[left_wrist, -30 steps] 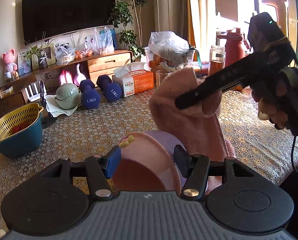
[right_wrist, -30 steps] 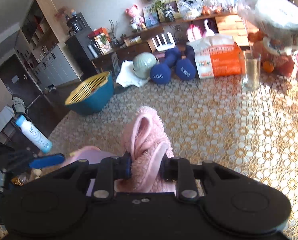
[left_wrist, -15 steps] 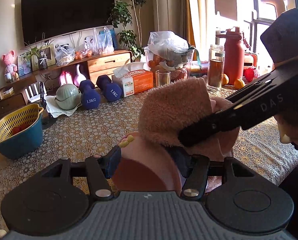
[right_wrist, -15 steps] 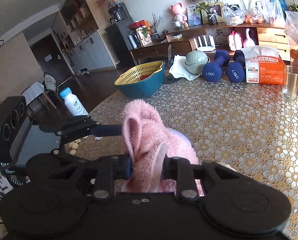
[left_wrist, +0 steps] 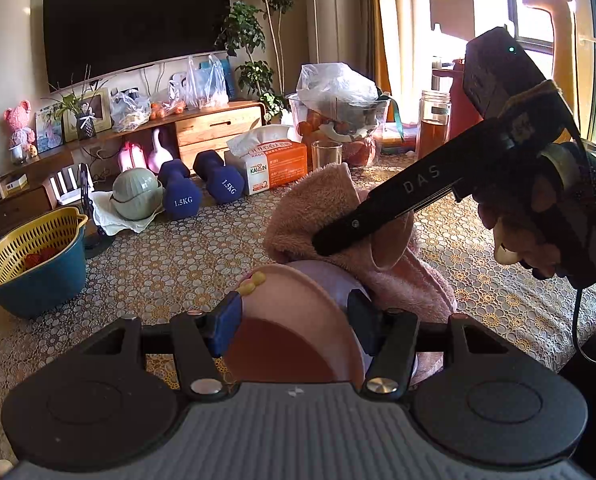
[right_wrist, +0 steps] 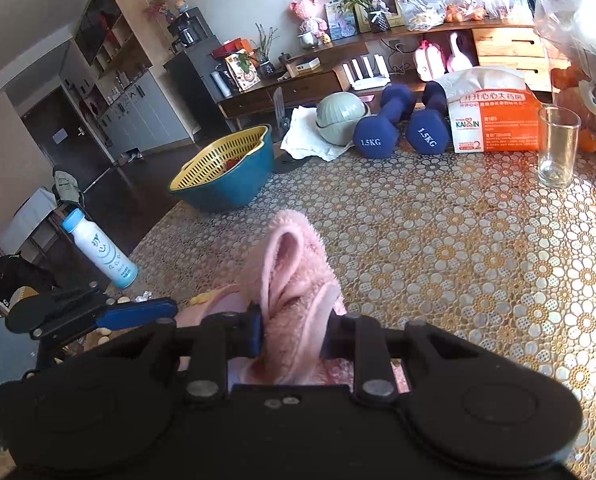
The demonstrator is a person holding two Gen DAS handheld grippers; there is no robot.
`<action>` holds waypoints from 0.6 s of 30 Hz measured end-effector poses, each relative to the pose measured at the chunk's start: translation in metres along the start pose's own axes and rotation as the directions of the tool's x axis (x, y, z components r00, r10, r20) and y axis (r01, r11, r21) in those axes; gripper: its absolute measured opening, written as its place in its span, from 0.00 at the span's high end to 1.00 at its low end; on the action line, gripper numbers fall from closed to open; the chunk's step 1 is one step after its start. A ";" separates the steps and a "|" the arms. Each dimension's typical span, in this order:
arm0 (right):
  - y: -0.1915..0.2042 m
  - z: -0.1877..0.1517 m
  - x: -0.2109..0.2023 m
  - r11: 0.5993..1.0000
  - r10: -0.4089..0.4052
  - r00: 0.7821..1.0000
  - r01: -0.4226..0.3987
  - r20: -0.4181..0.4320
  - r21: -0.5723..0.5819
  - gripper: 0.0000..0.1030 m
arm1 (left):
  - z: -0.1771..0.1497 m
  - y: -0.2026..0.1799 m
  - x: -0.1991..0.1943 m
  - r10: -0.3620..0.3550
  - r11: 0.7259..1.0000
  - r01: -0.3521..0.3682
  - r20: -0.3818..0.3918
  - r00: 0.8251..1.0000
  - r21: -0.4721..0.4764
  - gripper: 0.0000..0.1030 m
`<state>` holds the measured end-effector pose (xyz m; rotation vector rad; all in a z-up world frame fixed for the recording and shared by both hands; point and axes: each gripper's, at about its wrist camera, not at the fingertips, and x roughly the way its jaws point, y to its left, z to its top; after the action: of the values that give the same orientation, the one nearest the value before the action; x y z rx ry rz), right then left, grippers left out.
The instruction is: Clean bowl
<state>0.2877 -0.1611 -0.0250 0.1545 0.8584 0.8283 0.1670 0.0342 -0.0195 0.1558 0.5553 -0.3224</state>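
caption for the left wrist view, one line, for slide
Left claw grips the pink bowl while the right claw presses a pink cloth against it.

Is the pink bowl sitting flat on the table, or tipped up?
Tipped up. The pink bowl stands on edge in the left hand-held gripper, its rim arching upward.

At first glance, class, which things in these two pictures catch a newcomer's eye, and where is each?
The fluffy pink cloth stands out first, clamped in the right gripper at the centre foreground. Just beneath it, the left gripper holds the pink bowl by its rim. Further back on the patterned table, two blue dumbbells lie beside an orange tissue box, with a yellow-and-blue basket to the left.
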 end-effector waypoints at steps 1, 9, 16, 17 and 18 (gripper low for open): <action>-0.005 0.000 0.002 1.000 0.001 1.000 -0.001 -0.002 0.021 0.76 | 0.000 0.000 0.000 -0.001 1.000 0.001 0.000 1.000 -0.001 0.44; -0.032 -0.022 0.016 0.994 -0.073 0.996 0.077 -0.057 0.073 0.76 | 0.000 0.001 0.001 0.001 1.000 -0.001 0.001 1.000 -0.007 0.44; -0.026 -0.034 0.013 0.996 -0.089 0.995 0.090 -0.041 0.023 0.72 | 0.003 0.001 0.003 0.006 0.999 -0.007 -0.005 1.000 -0.032 0.44; -0.024 -0.033 0.010 0.995 -0.096 0.995 0.097 -0.035 0.014 0.70 | 0.002 0.002 0.002 0.009 0.999 -0.009 -0.004 1.000 -0.037 0.44; -0.022 -0.032 0.006 0.994 -0.105 0.994 0.105 -0.027 0.003 0.65 | 0.002 0.001 0.002 0.011 0.999 -0.012 -0.005 1.000 -0.039 0.44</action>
<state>0.2797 -0.1778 -0.0593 0.1011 0.8861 0.7319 0.1700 0.0341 -0.0189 0.1217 0.5645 -0.2998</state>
